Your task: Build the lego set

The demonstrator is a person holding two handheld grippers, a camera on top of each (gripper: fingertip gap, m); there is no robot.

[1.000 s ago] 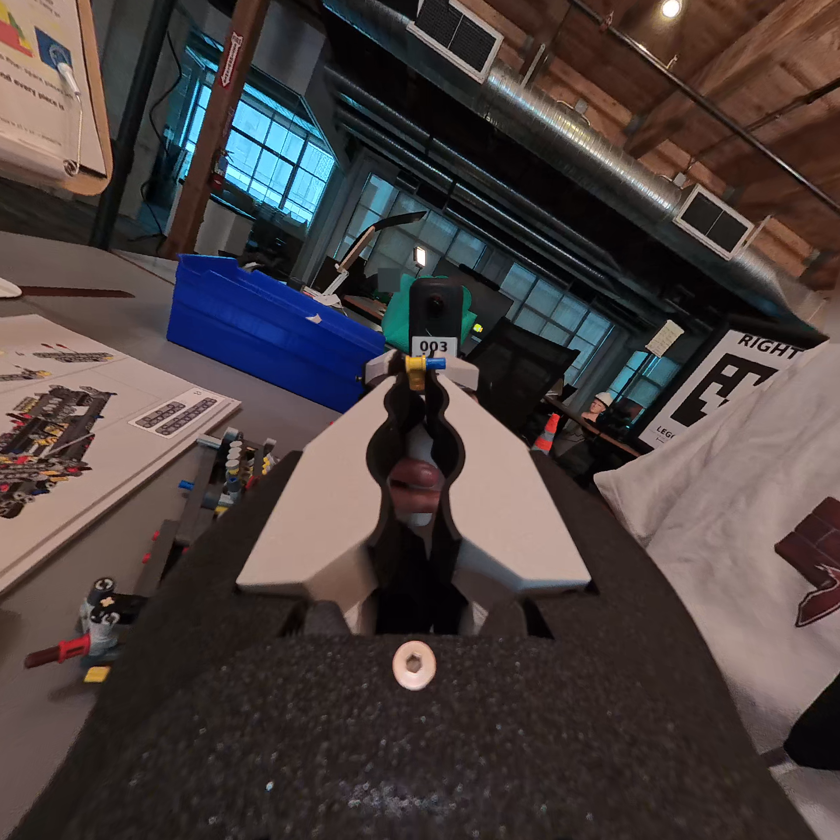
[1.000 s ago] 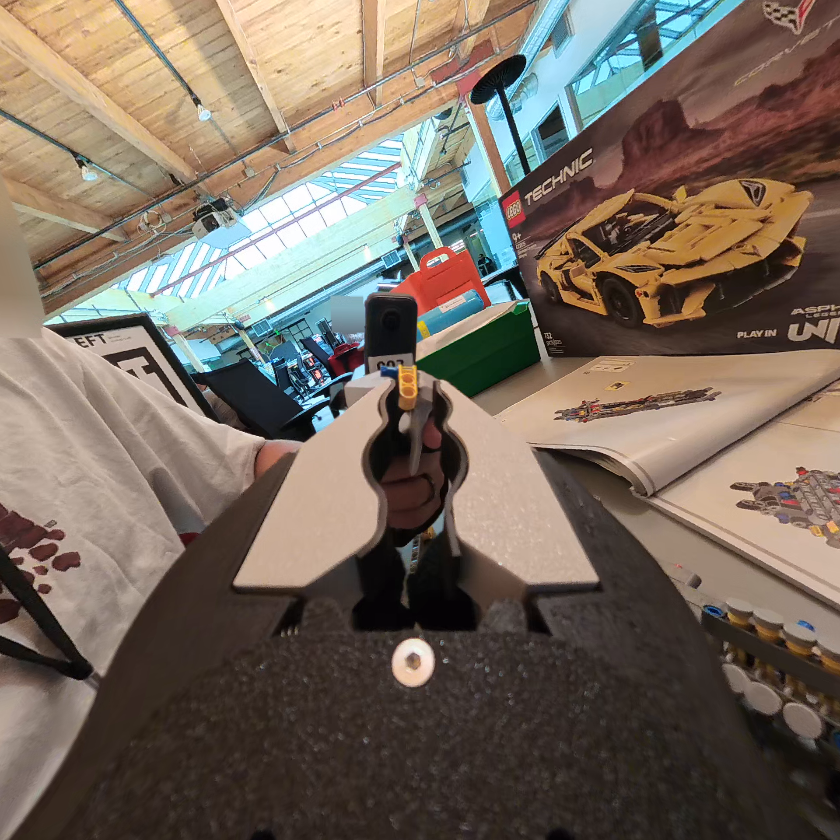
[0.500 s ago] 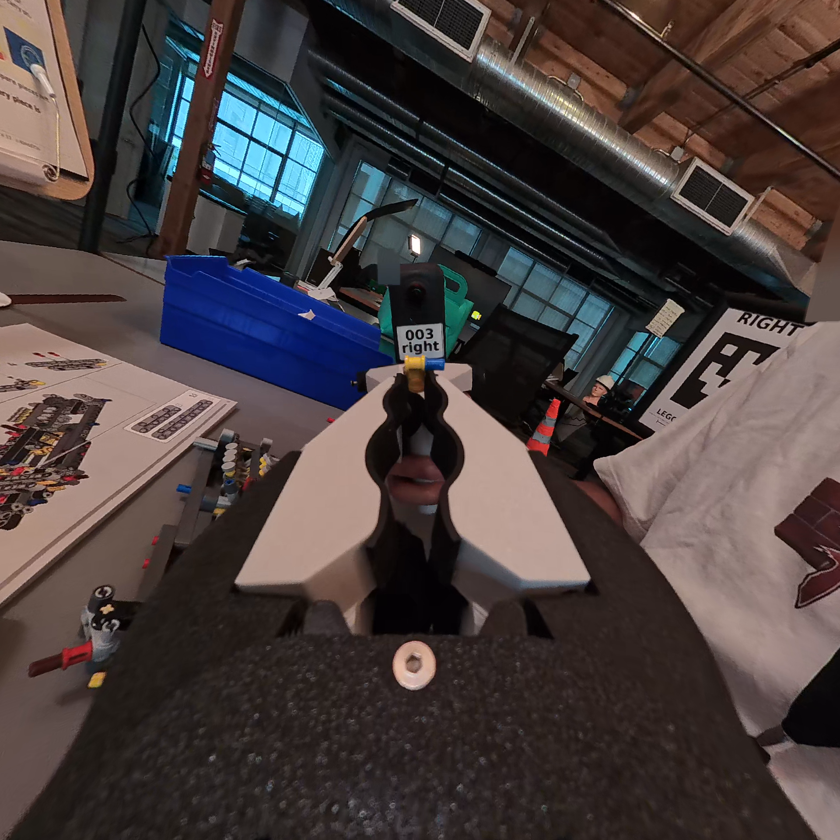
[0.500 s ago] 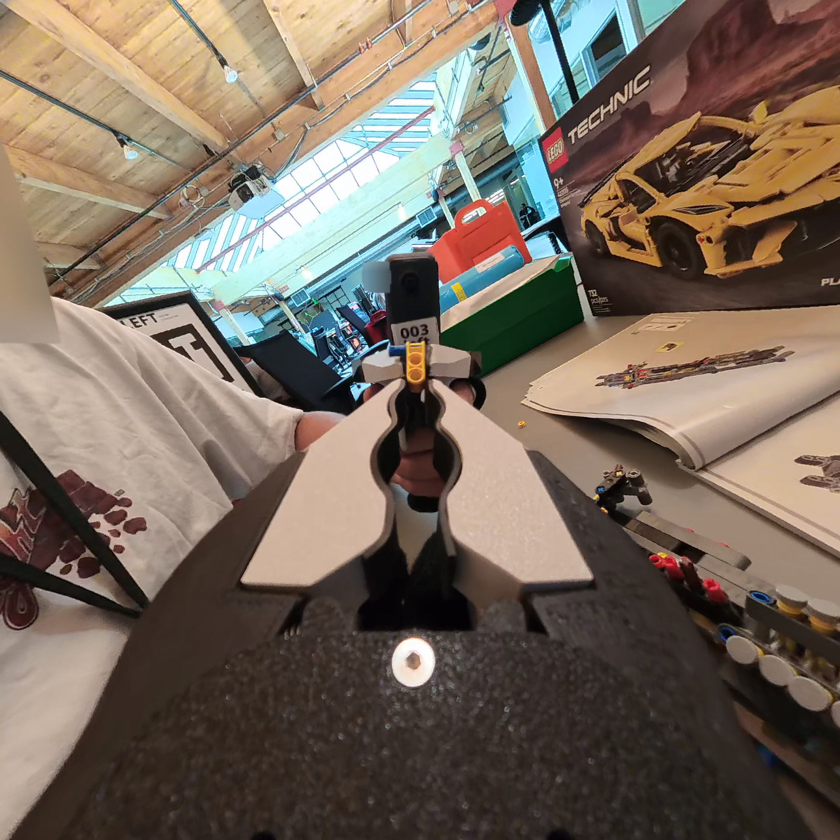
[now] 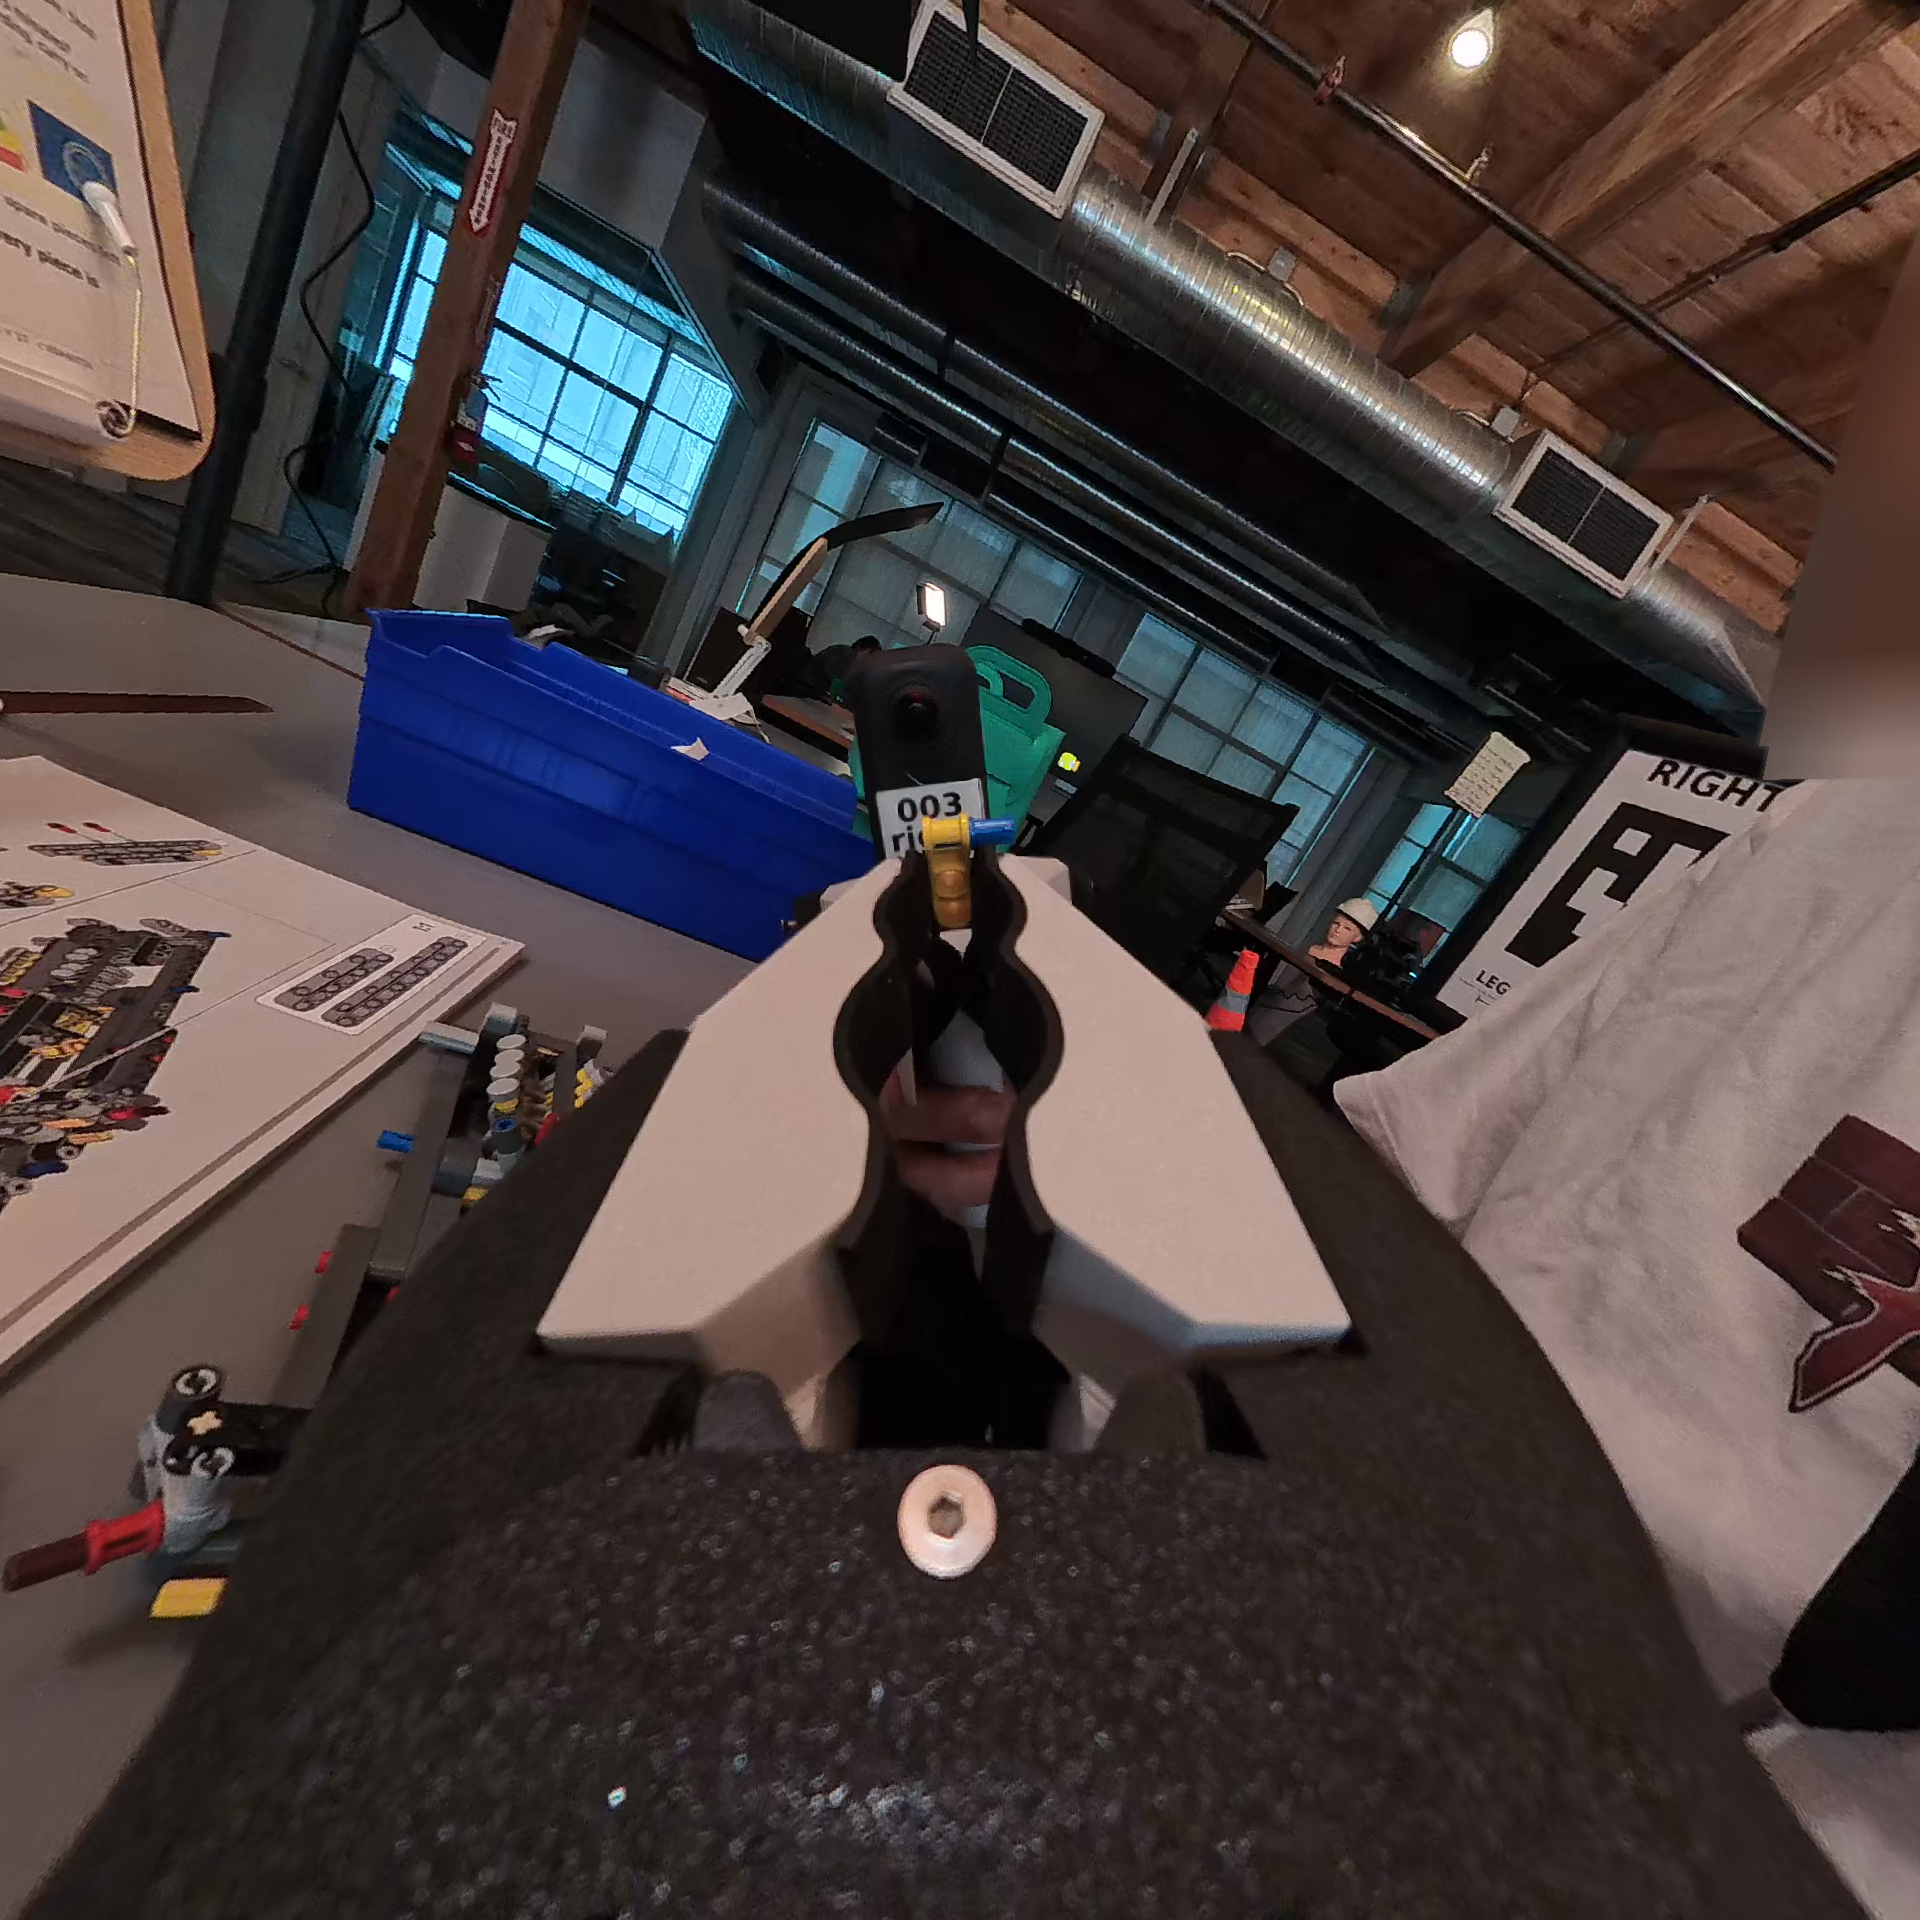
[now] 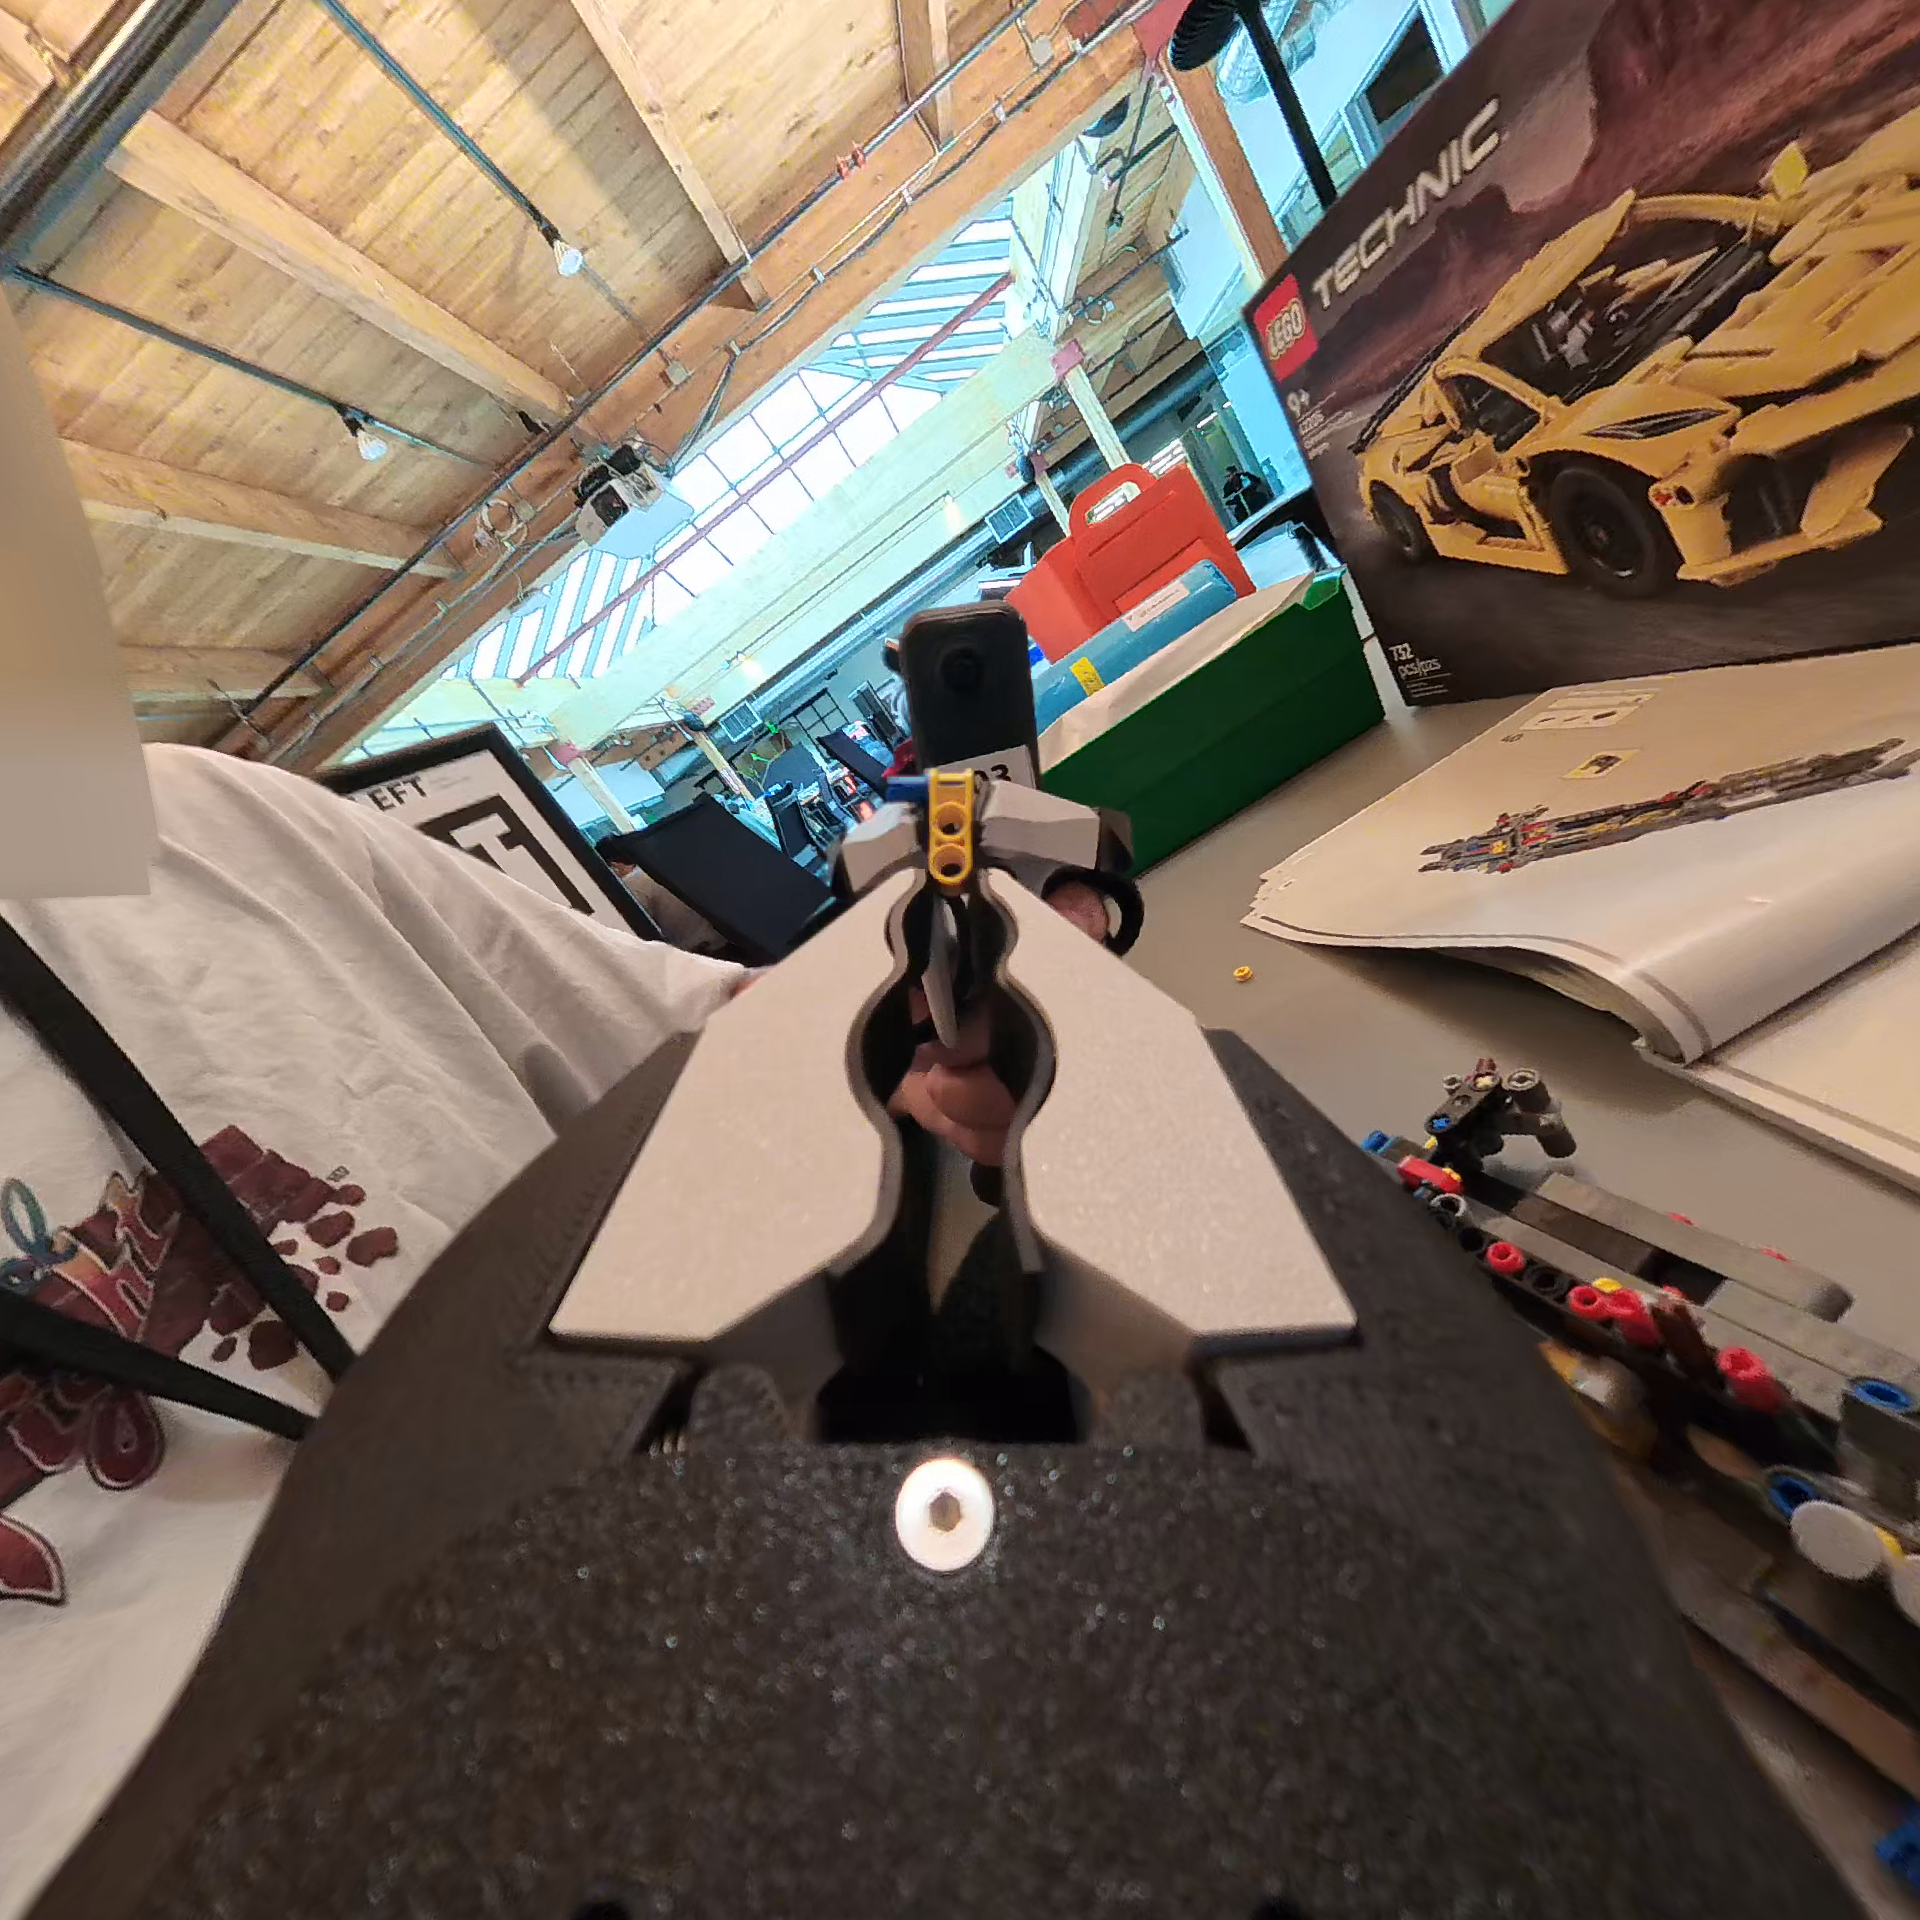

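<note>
Item: yellow liftarm with blue pin, pinched between both claws, held in the air above the table.

My left gripper was closed to a sliver on the lower end of the yellow liftarm; my right gripper faced it tip to tip, nipped just as tightly on the same piece. A blue pin stuck sideways out of its top hole. I judged the piece feather-light, rigid, glossy and slippery plastic, best held flat across its faces, away from the holes; the pin would need a straight push. Fingers: matte grey, faceted, on black grainy foam. Outward lay the part-built chassis of dark beams and red and blue pins, the paper instruction booklet, the printed set box, a blue bin and the grey table.
</note>
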